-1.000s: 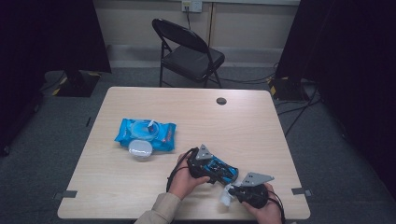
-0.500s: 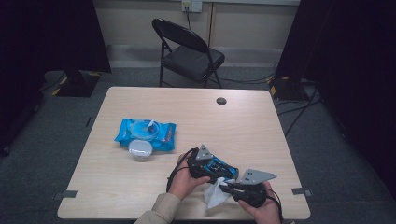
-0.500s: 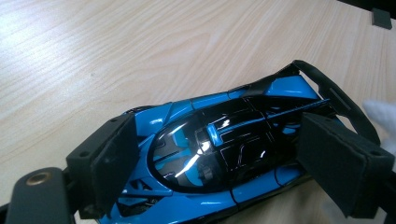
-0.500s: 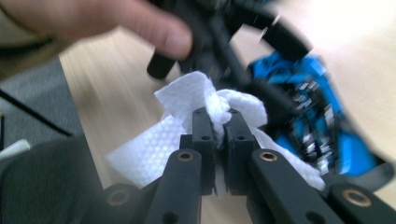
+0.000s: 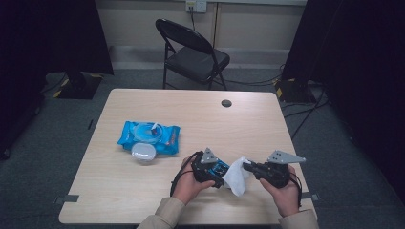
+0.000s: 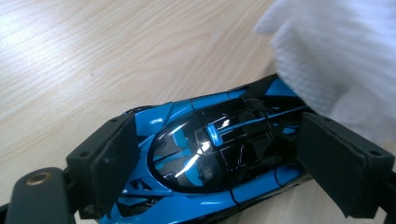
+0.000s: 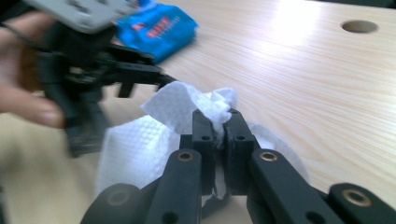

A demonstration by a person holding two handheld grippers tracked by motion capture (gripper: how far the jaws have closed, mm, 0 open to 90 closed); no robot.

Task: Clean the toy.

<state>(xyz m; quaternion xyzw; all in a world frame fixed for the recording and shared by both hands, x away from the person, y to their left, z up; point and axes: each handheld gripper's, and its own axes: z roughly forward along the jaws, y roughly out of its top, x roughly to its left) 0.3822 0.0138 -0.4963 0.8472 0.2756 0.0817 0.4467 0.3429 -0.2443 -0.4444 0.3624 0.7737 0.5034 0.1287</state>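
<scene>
From the high view, the left gripper [image 5: 217, 171] holds a blue and black toy car [image 5: 216, 169] just above the near edge of the desk [image 5: 200, 114], and the right gripper [image 5: 248, 167] pinches a white wipe [image 5: 237, 177] that hangs between the two hands, touching the car's right end. The car's long axis runs roughly left to right across the desk. Farther left lie a blue wipes pack [image 5: 149, 136] and a small white lid [image 5: 143, 152] just beside it.

In the left gripper view, both pads clamp the toy car [image 6: 210, 158] across its flanks at mid-body, the glossy canopy facing up; its length runs from lower left to upper right, and the wipe [image 6: 336, 60] covers the upper-right end. The shell looks hard, light and slick, so a hold across the sides seems sounder than one on the roof.

In the right gripper view, the jaws are clenched on a bunched fold of the wipe [image 7: 187, 121]. The sheet looks soft and limp, so it should drape and bunch easily; gripping a gathered fold suits it.
</scene>
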